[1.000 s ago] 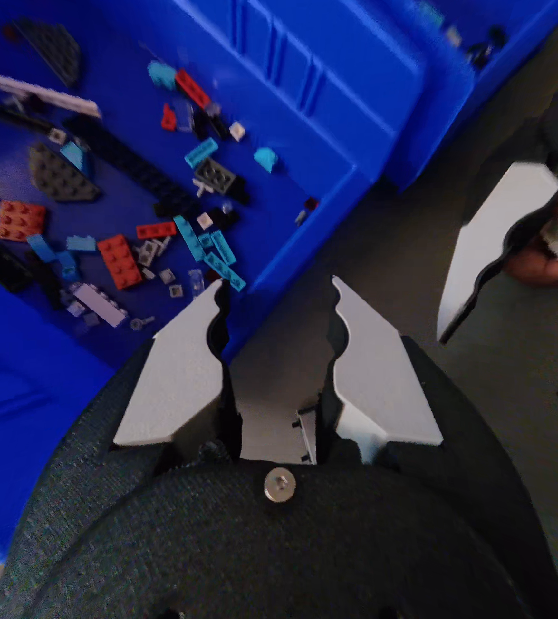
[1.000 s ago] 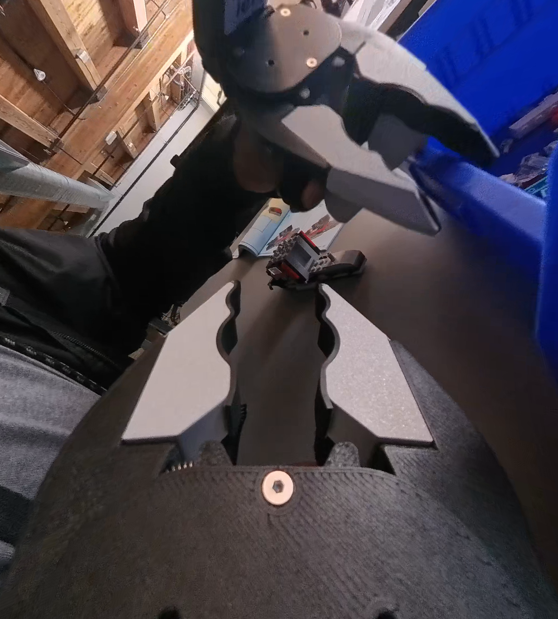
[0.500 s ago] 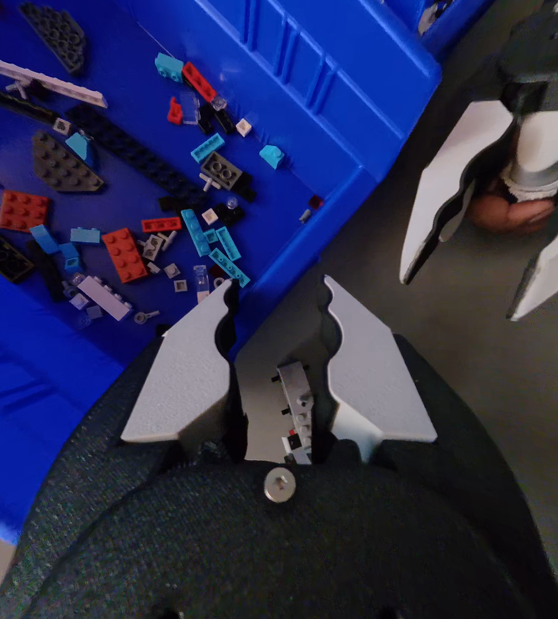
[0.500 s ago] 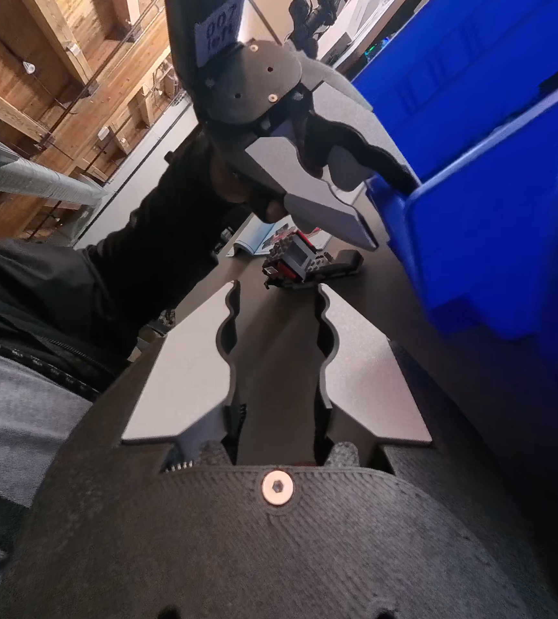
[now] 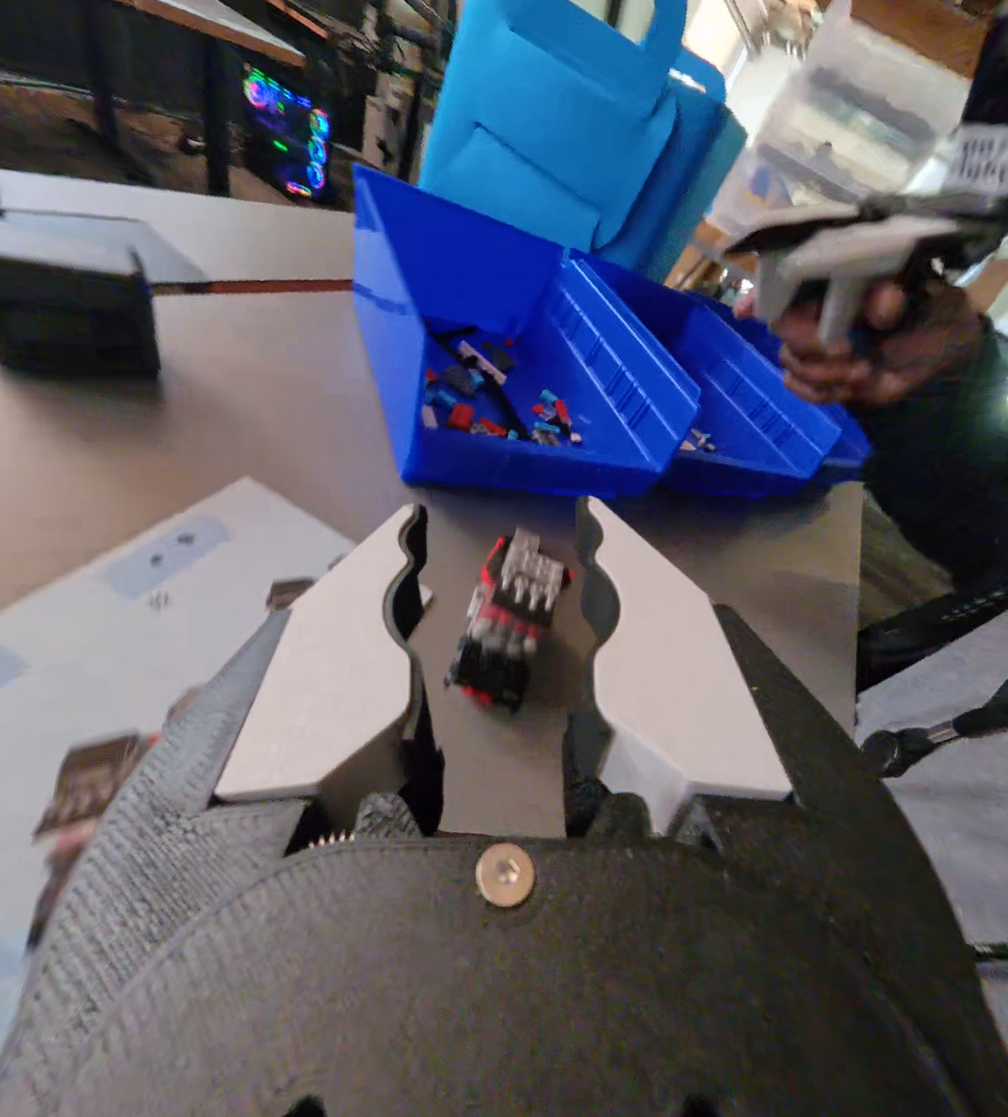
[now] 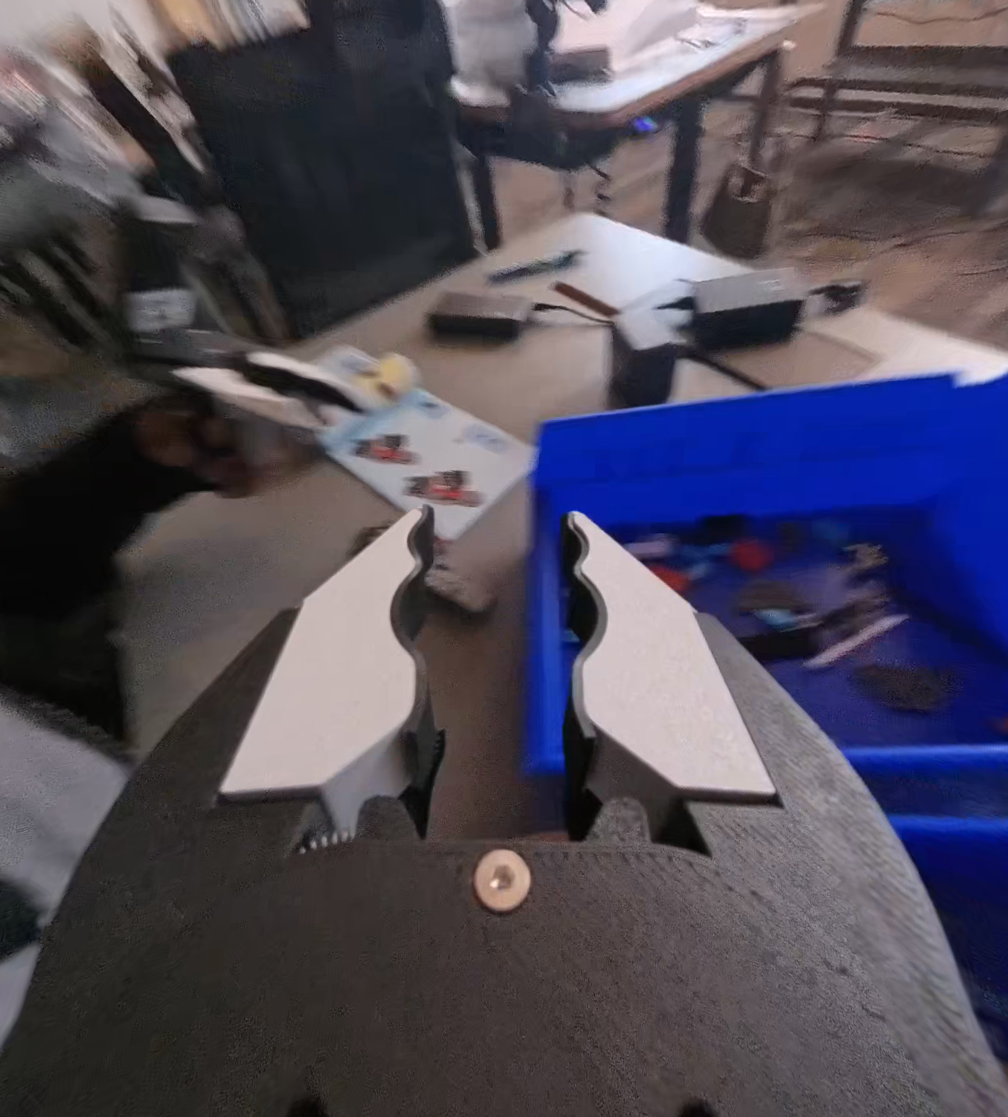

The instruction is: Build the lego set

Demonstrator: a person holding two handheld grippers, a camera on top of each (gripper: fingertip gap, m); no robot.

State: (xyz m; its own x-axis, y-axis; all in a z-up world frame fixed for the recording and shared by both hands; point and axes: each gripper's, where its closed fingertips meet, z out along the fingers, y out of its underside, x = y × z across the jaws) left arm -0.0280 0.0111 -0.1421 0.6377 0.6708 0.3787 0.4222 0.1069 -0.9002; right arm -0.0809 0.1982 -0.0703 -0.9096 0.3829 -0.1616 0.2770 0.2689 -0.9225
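Note:
A small black, red and grey lego model (image 5: pixel 507 622) lies on the dark table. My left gripper (image 5: pixel 498 514) is open and empty, its fingers either side of the model without touching it. A blue bin (image 5: pixel 459 272) beyond holds several loose lego pieces (image 5: pixel 489 411). My right gripper (image 6: pixel 498 520) is open and empty, near the blue bin's (image 6: pixel 731 459) left wall. The model (image 6: pixel 459 586) is blurred and partly hidden behind its left finger. The right gripper also shows in the left wrist view (image 5: pixel 822 254), raised over the bins. The left gripper (image 6: pixel 260 381) shows blurred in the right wrist view.
An instruction booklet (image 5: pixel 126 604) lies left of the model; it also shows in the right wrist view (image 6: pixel 429 459). A second blue bin (image 5: pixel 749 387) stands beside the first. Black boxes (image 5: pixel 54 302) sit farther back on the table. A person's body is at the table's near edge. Left tips to right tips: about 20 cm.
The left view swung from looking down into the bin to looking along the table, with the model now between its fingers. The right gripper rose from the tabletop and turned towards the bin.

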